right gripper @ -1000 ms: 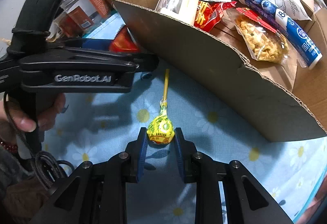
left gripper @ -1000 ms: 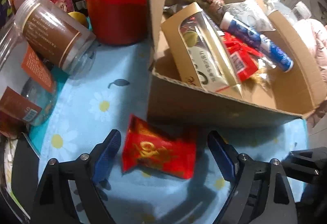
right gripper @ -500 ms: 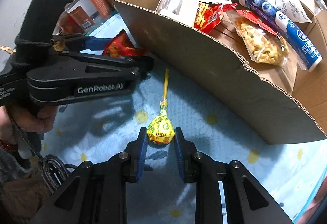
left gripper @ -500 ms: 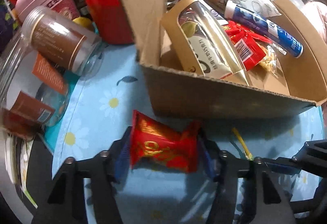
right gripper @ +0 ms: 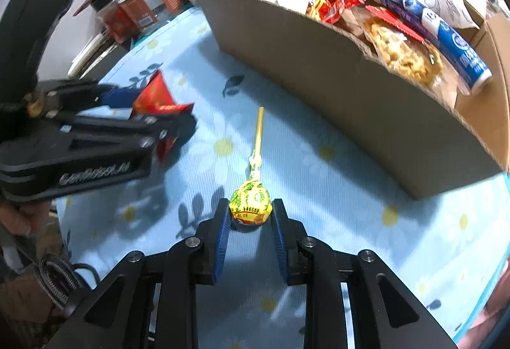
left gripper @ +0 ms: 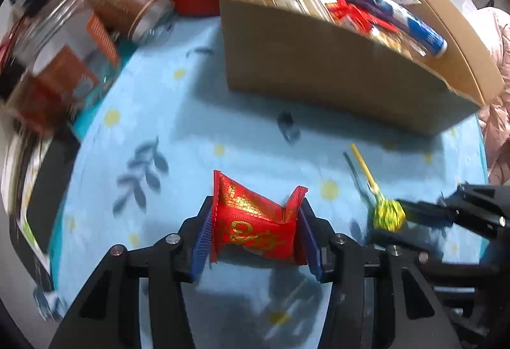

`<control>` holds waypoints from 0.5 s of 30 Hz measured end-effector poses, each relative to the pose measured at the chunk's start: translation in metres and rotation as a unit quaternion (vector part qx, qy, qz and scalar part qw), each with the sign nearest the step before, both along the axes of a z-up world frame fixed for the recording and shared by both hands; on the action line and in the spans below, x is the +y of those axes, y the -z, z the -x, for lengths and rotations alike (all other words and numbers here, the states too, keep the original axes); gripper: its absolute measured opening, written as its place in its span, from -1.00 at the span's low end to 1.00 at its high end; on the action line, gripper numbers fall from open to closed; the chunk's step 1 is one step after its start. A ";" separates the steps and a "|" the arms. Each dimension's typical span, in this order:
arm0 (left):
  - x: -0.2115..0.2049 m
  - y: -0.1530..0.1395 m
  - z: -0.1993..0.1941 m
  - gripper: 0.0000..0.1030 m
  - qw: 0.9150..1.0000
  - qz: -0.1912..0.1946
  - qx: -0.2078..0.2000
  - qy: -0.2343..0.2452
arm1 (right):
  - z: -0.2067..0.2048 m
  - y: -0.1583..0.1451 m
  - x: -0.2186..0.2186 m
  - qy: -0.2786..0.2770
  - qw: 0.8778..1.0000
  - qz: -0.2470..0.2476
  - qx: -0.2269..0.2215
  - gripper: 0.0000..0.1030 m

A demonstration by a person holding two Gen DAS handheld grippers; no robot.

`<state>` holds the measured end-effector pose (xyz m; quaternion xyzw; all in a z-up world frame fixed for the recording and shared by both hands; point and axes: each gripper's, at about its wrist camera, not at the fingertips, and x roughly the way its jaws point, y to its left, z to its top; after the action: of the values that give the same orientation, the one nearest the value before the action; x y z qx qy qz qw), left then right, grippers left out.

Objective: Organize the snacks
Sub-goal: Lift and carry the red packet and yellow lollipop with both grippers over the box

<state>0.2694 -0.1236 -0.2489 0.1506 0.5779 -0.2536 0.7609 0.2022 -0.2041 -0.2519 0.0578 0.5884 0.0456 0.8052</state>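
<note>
- Snacks filled the cardboard box [left gripper: 334,71] standing toward the far edge of the blue daisy tablecloth [left gripper: 191,132].
- Left gripper [left gripper: 255,231] was closing, its blue pads pressing both ends of a red candy packet [left gripper: 255,221], raised off the cloth.
- Right gripper [right gripper: 250,215] was clamped on a yellow lollipop [right gripper: 250,200], its stick pointing toward the box.
- Jars [left gripper: 79,30] crowded the cloth's far-left corner.

I see a glossy red foil wrapper [left gripper: 255,221] with gold print, a crinkly shiny yellow lolly wrapper [right gripper: 251,200], matt brown corrugated cardboard on the box [left gripper: 318,62], a soft matt printed cloth [left gripper: 191,126] over the tabletop, clear plastic jars [left gripper: 121,4], and matt black plastic gripper bodies.
</note>
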 end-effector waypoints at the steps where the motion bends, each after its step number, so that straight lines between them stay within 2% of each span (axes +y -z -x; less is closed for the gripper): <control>1: 0.000 0.000 0.009 -0.04 1.000 -0.001 0.002 -0.002 | 0.004 0.000 0.000 -0.001 1.000 0.000 0.002 -0.50; 8: 0.016 -0.005 0.061 -0.04 1.000 0.008 0.018 -0.016 | 0.026 0.002 0.000 -0.010 1.000 0.002 0.011 -0.50; 15: 0.006 -0.020 0.097 -0.04 0.999 0.018 0.017 -0.023 | 0.050 -0.002 0.000 -0.007 1.000 0.002 0.018 -0.50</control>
<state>0.1728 -0.1172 -0.2285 0.1192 0.5889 -0.2494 0.7594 0.1524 -0.2044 -0.2500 0.0531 0.6032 0.0486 0.7944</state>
